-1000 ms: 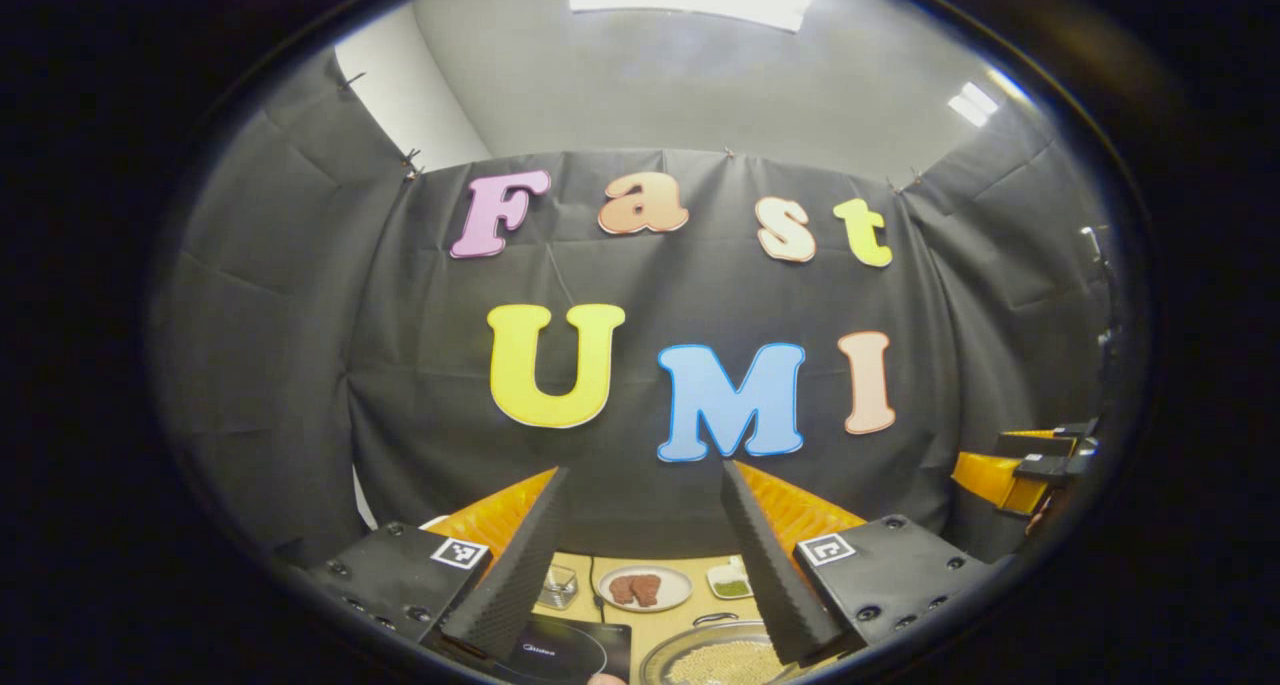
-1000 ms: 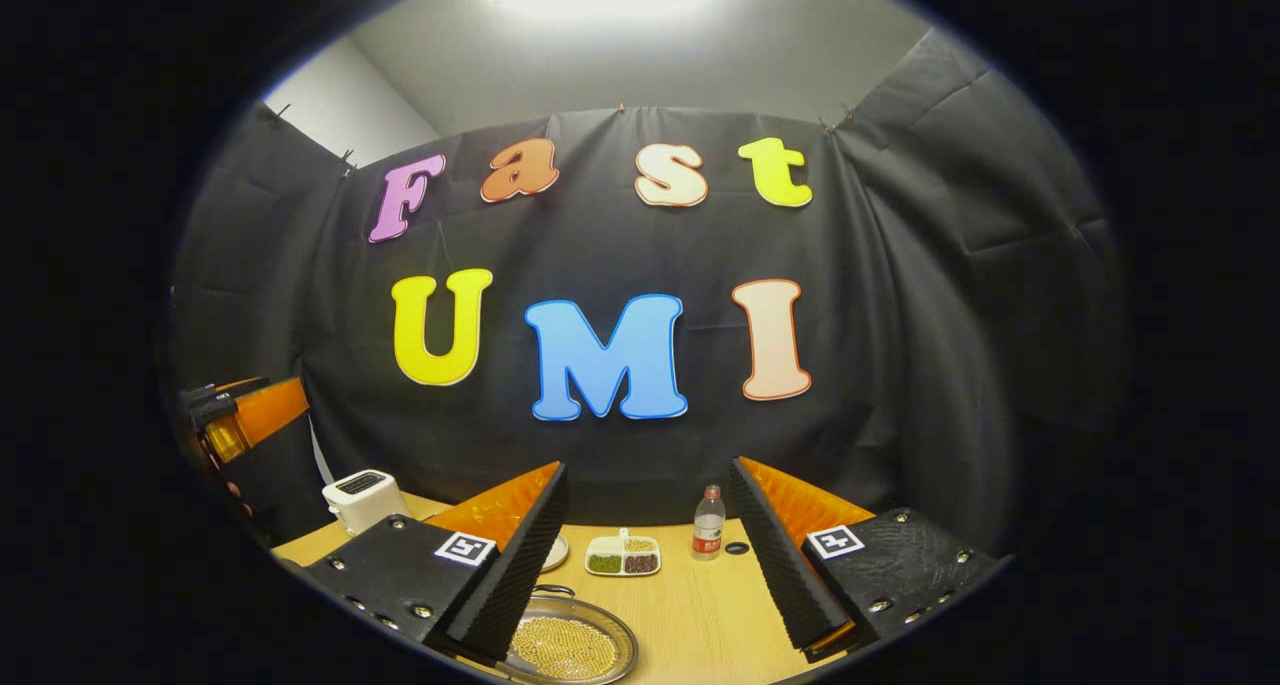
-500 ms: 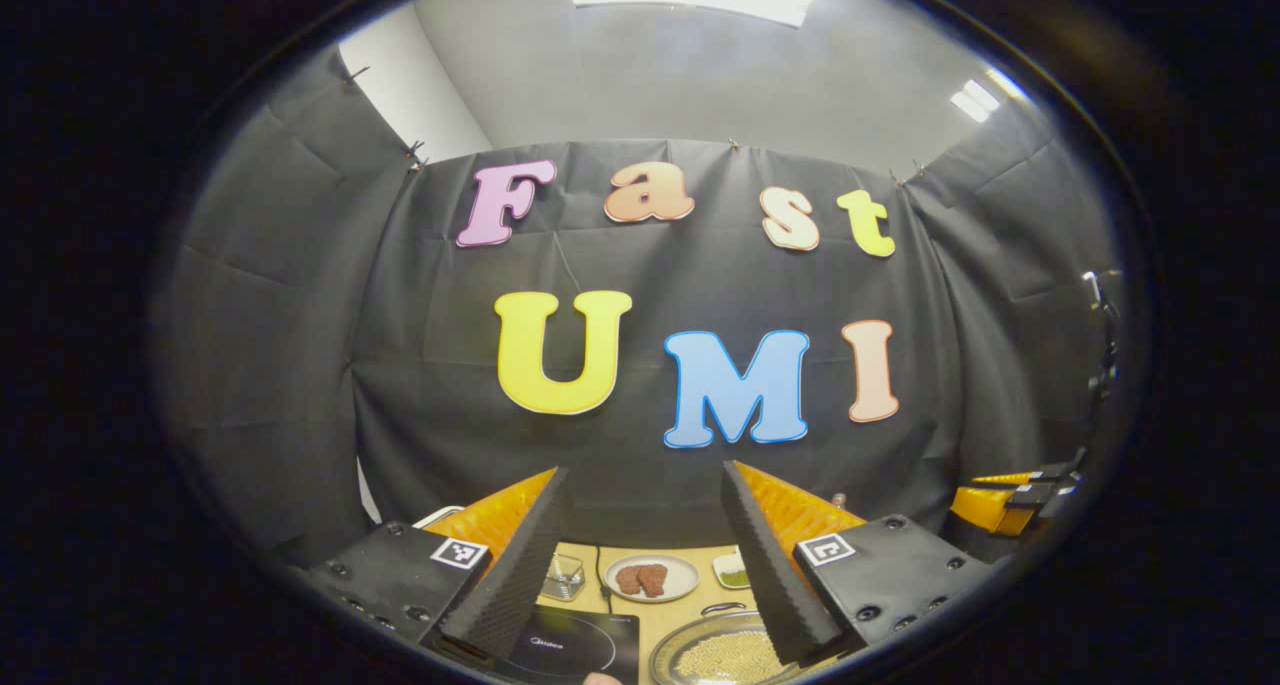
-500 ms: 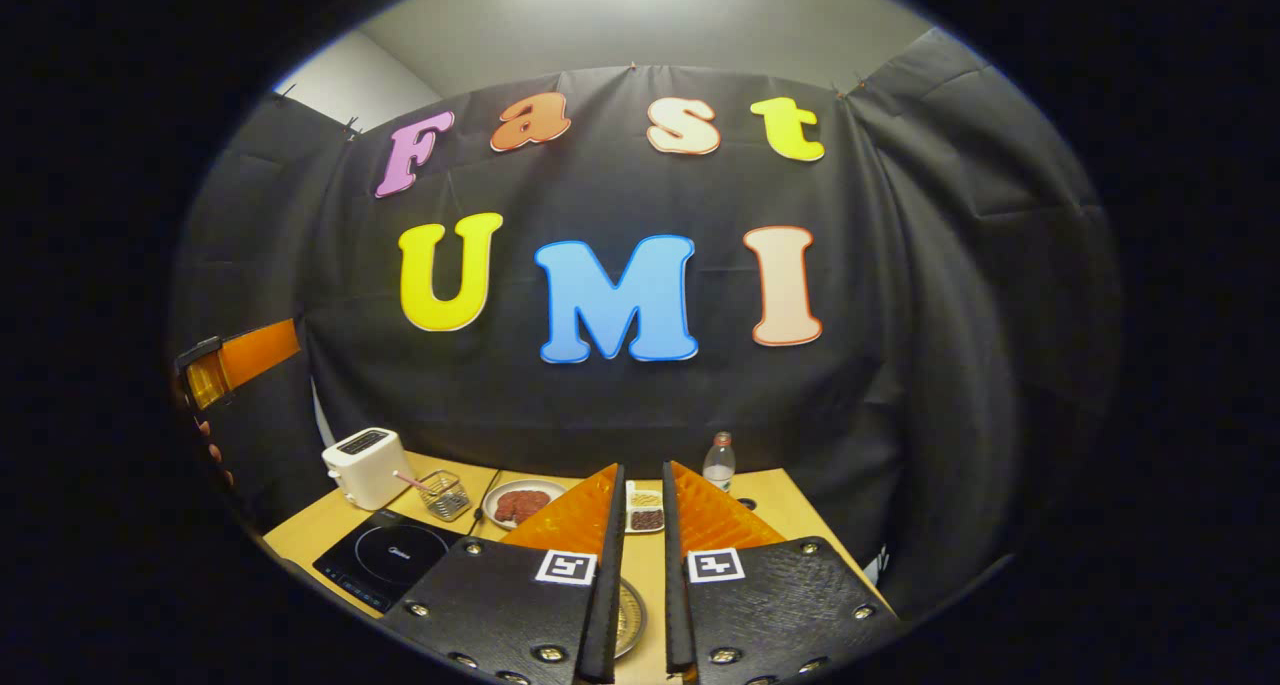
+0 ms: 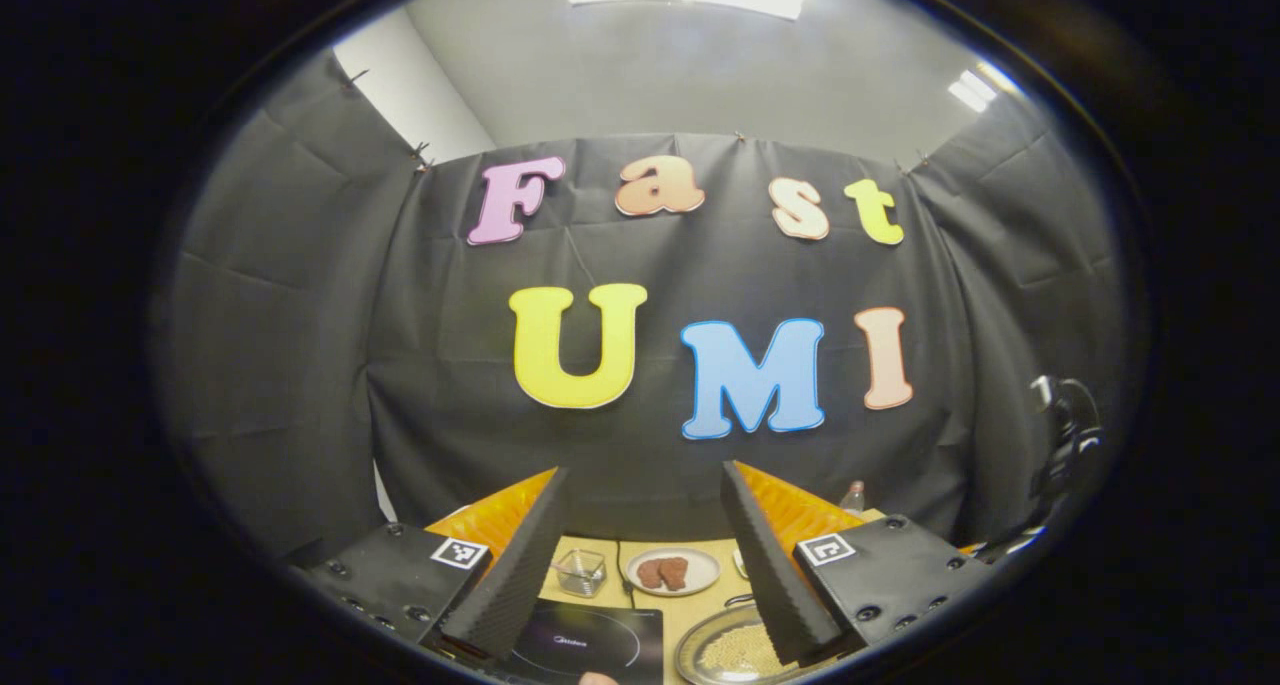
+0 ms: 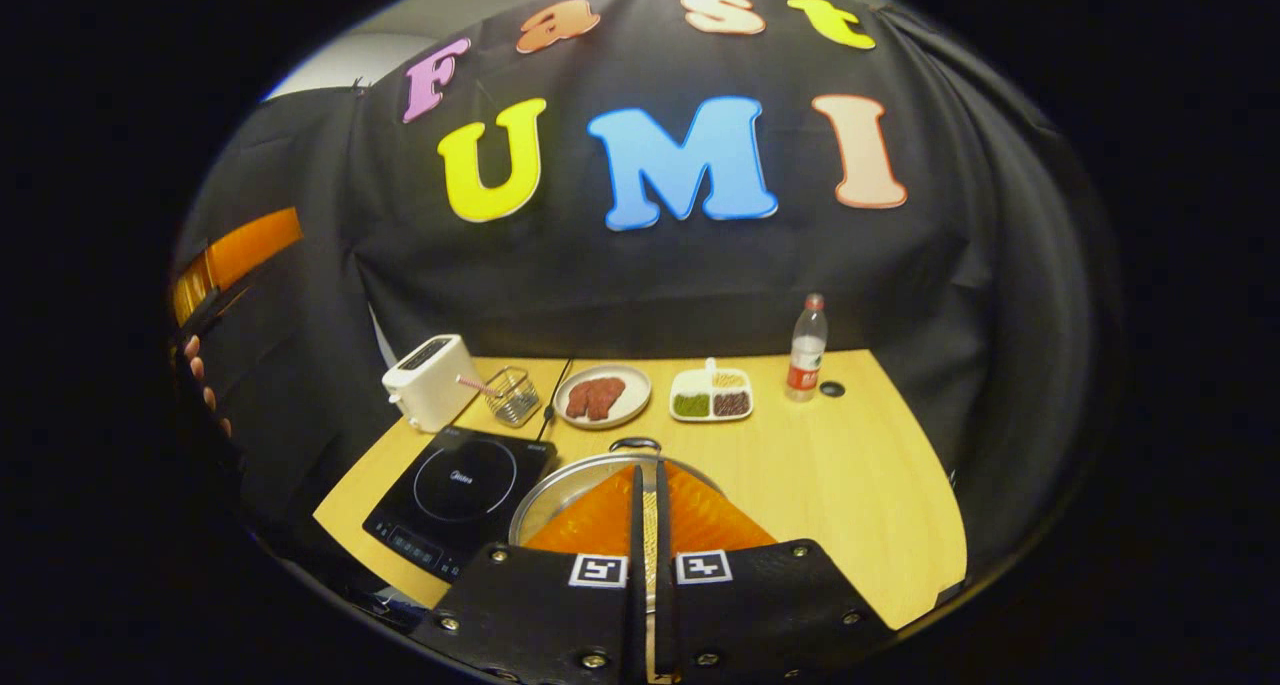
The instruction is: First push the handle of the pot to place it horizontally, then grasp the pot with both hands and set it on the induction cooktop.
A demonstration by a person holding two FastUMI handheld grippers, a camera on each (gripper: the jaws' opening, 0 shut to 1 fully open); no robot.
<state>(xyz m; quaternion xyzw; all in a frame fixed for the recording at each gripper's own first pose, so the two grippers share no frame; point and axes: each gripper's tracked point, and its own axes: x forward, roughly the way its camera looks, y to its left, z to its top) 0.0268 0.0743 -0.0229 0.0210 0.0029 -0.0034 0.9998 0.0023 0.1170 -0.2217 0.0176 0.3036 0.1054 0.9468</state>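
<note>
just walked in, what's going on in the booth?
A person holds a tool in each hand over a wooden table. The right tool is shut and points down over the pot, which sits beside the induction cooktop, not on it. The left tool is open, holding nothing. Neither is gripping the pot.

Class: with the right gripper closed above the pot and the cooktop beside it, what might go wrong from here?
1. The pot is full of small beans; a hard push on its handle could spill them.
2. The induction cooktop lies close beside the pot, so a sliding pot may knock it.
3. The right gripper hides the near rim, so its aim is uncertain.
</note>
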